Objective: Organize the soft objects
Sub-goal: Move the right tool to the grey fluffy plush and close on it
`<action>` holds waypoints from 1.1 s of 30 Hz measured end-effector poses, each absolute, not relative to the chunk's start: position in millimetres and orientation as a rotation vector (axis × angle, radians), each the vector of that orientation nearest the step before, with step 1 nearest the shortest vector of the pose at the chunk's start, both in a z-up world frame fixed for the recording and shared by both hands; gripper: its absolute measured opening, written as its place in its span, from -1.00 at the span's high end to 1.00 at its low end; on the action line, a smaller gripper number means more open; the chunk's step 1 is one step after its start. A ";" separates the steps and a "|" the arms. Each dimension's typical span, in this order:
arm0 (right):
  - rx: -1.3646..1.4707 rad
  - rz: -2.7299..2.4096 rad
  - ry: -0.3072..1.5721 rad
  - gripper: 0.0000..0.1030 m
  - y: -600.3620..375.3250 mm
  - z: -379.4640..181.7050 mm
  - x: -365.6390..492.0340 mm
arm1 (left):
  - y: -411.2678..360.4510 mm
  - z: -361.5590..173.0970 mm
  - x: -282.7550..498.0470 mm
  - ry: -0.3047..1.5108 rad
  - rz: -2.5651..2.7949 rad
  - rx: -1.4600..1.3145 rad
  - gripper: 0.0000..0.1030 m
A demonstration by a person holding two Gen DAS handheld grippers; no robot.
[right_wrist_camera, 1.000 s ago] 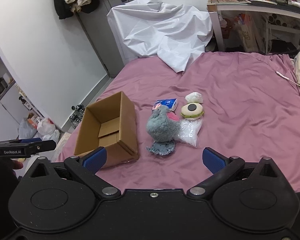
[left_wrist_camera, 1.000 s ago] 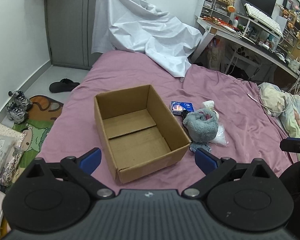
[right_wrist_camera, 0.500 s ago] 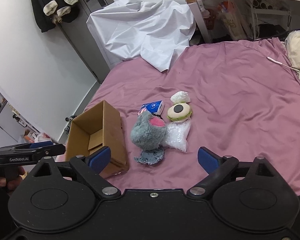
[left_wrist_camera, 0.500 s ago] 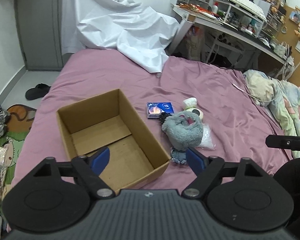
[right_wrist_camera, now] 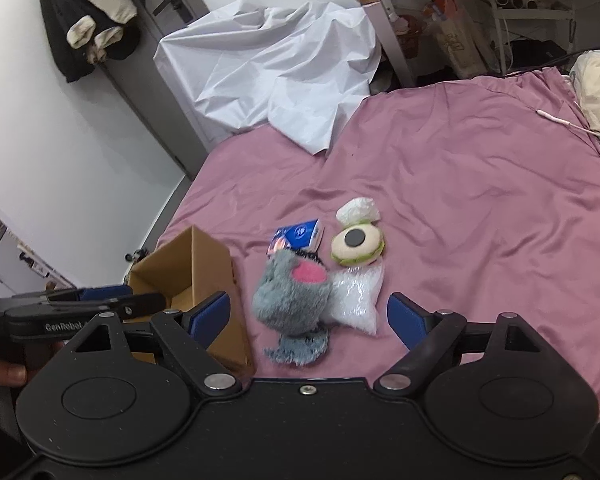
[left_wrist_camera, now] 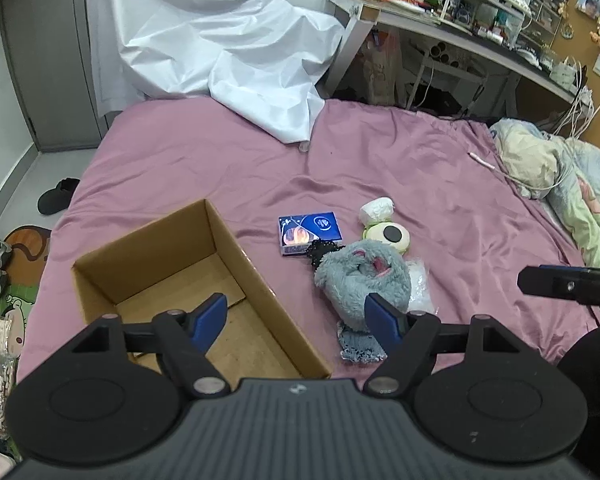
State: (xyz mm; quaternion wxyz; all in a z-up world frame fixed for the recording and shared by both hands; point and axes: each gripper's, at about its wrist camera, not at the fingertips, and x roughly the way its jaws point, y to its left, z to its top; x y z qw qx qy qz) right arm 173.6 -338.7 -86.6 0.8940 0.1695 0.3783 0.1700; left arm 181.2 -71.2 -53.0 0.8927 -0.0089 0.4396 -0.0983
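Pink-sheeted bed [left_wrist_camera: 400,168], cluttered desk [left_wrist_camera: 460,28]

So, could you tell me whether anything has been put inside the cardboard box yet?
No, the cardboard box shows only its bare bottom, and the grey plush lies beside it on the bed.

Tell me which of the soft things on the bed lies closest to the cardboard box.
The grey furry plush with the pink patch. It sits just right of the box; the round green-and-cream plush and the white wad lie farther off.

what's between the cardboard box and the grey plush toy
Only bare pink bedsheet: in the left wrist view a clear strip separates the cardboard box from the grey plush toy.
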 end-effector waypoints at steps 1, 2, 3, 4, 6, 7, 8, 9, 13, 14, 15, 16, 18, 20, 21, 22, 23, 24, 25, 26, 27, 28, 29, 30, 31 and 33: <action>0.356 0.349 0.783 -0.66 -338.5 -87.6 176.2 | -71.2 -54.5 184.1 0.918 -0.208 -0.021 -0.46; 0.359 0.346 0.783 -0.66 -338.1 -88.4 178.6 | -71.1 -55.8 187.6 0.919 -0.217 -0.032 -0.46; 0.360 0.345 0.782 -0.66 -337.3 -89.5 181.1 | -71.1 -56.2 190.1 0.919 -0.219 -0.043 -0.46; 0.362 0.345 0.781 -0.66 -336.9 -90.6 183.2 | -71.4 -56.2 192.3 0.918 -0.217 -0.048 -0.46; 0.362 0.342 0.782 -0.66 -335.4 -92.6 187.6 | -72.1 -55.5 198.2 0.908 -0.217 -0.067 -0.46; 0.363 0.342 0.780 -0.66 -334.6 -93.1 188.5 | -72.4 -55.1 200.9 0.902 -0.218 -0.078 -0.46; 0.365 0.341 0.779 -0.66 -334.1 -93.6 190.0 | -72.8 -54.6 203.3 0.892 -0.219 -0.090 -0.46; 0.365 0.339 0.779 -0.66 -333.0 -94.6 192.4 | -73.9 -54.1 205.7 0.880 -0.219 -0.096 -0.46; 0.387 0.334 0.775 -0.66 -328.7 -98.1 201.7 | -76.6 -55.2 213.3 0.841 -0.197 -0.116 -0.47; 0.393 0.334 0.776 -0.66 -327.7 -99.2 204.0 | -76.9 -56.7 214.4 0.838 -0.202 -0.130 -0.47; 0.395 0.333 0.780 -0.66 -326.0 -100.3 206.4 | -77.1 -58.2 215.0 0.841 -0.205 -0.137 -0.47; 0.394 0.333 0.784 -0.66 -323.9 -101.8 209.1 | -77.5 -60.4 216.2 0.847 -0.206 -0.141 -0.49; 0.383 0.336 0.793 -0.66 -319.6 -104.4 213.5 | -78.0 -65.0 217.9 0.862 -0.198 -0.141 -0.51; 0.391 0.348 0.819 -0.66 -316.1 -109.2 219.7 | -79.5 -67.2 218.8 0.874 -0.220 -0.139 -0.52; 0.398 0.353 0.831 -0.66 -314.9 -112.1 222.2 | -81.0 -68.0 219.7 0.879 -0.233 -0.130 -0.52; 0.402 0.353 0.844 -0.65 -313.1 -115.4 225.3 | -82.6 -68.3 220.9 0.881 -0.240 -0.121 -0.52; 0.409 0.351 0.854 -0.63 -311.6 -119.1 228.3 | -84.5 -69.2 222.8 0.884 -0.241 -0.110 -0.52; 0.419 0.351 0.864 -0.55 -310.5 -122.7 231.2 | -86.3 -70.1 225.2 0.891 -0.242 -0.102 -0.52; 0.432 0.352 0.879 -0.50 -309.4 -127.6 235.4 | -87.6 -71.0 227.3 0.898 -0.248 -0.098 -0.53; 0.445 0.354 0.895 -0.42 -308.5 -132.0 239.5 | -89.0 -72.5 230.2 0.909 -0.259 -0.094 -0.53; 0.454 0.356 0.911 -0.34 -307.6 -136.4 243.3 | -89.9 -74.3 231.9 0.916 -0.267 -0.088 -0.53; 0.459 0.354 0.923 -0.31 -305.8 -140.2 245.7 | -91.0 -75.9 233.9 0.920 -0.271 -0.082 -0.53; 0.461 0.353 0.930 -0.25 -304.5 -143.5 247.8 | -91.8 -77.7 236.1 0.924 -0.271 -0.079 -0.53; 0.463 0.353 0.935 -0.22 -303.4 -146.6 249.5 | -92.7 -79.6 238.6 0.929 -0.265 -0.080 -0.53; 0.465 0.353 0.940 -0.11 -302.3 -149.9 251.7 | -93.6 -81.1 241.0 0.938 -0.263 -0.080 -0.53; 0.481 0.354 0.956 0.19 -301.5 -155.9 255.9 | -97.2 -84.3 246.8 0.963 -0.269 -0.059 -0.53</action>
